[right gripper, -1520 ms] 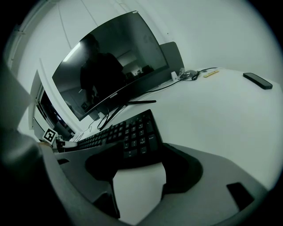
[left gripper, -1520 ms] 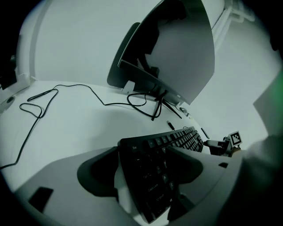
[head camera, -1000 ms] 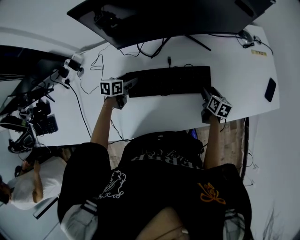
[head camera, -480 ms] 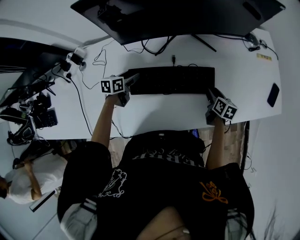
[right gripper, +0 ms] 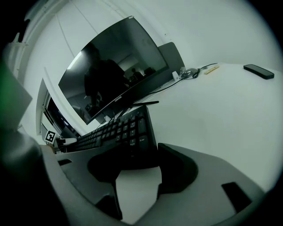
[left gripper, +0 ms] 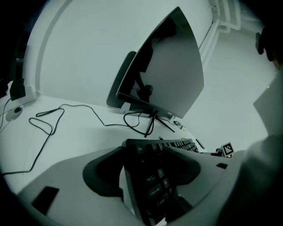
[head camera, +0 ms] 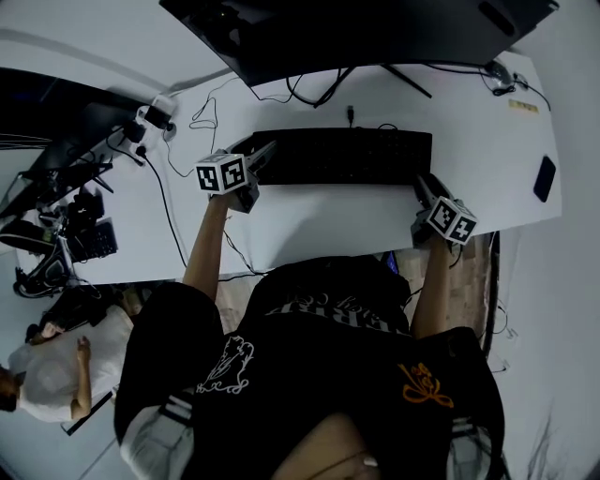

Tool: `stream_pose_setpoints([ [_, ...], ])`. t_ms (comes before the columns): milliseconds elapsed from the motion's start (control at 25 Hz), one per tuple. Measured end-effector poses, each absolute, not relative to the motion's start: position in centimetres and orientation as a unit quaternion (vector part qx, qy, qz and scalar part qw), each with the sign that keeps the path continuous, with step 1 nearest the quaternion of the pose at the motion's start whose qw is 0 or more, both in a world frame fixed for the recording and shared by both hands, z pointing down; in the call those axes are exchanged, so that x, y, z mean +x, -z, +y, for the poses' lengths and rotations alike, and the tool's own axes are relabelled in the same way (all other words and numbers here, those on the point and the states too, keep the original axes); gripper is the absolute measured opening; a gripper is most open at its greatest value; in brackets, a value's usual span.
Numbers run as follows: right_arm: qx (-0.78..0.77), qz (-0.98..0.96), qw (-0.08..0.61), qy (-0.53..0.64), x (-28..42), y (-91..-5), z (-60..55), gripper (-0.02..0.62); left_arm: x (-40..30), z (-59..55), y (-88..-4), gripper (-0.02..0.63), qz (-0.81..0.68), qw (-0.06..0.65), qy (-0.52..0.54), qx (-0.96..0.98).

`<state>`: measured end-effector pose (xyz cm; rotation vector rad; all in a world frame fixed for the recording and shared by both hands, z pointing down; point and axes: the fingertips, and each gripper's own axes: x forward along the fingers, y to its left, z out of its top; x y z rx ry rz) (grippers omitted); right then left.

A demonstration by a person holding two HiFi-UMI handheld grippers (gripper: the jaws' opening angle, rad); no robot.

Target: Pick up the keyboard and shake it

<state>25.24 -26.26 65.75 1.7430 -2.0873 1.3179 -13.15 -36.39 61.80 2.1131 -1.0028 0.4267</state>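
One black, long, flat keyboard (head camera: 342,157) with dark keys sits across the middle of the white bench (head camera: 328,220), before one dark curved monitor (head camera: 375,28). Two tongs have just been closing on it: left tongs (head camera: 264,153) clench its left end, right tongs (head camera: 424,185) its right end. One phone (head camera: 543,178) lies near the bench's right edge.

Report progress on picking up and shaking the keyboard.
Done: both grippers sit at the ends of the keyboard. In hand: the left gripper and right gripper have just been closing, each with a keyboard end between its jaws, apparently gripping. Left: lifting it off the desk and shaking; no clear gap shows under it.
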Motion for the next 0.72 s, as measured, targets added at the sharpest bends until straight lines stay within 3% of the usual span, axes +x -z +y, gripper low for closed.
stream_pose_setpoints([
  [400, 0.621, -0.688, -0.013, -0.374, 26.1, -59.0, -24.5, 0.233, -11.5, -37.5, -52.8, 0.272, -0.368, 0.281, -0.101, 0.881],
  [720, 0.63, -0.691, -0.085, -0.344, 26.2, -55.6, -22.6, 0.233, -9.6, -36.8, -44.6, 0.263, -0.343, 0.142, -0.093, 0.924],
])
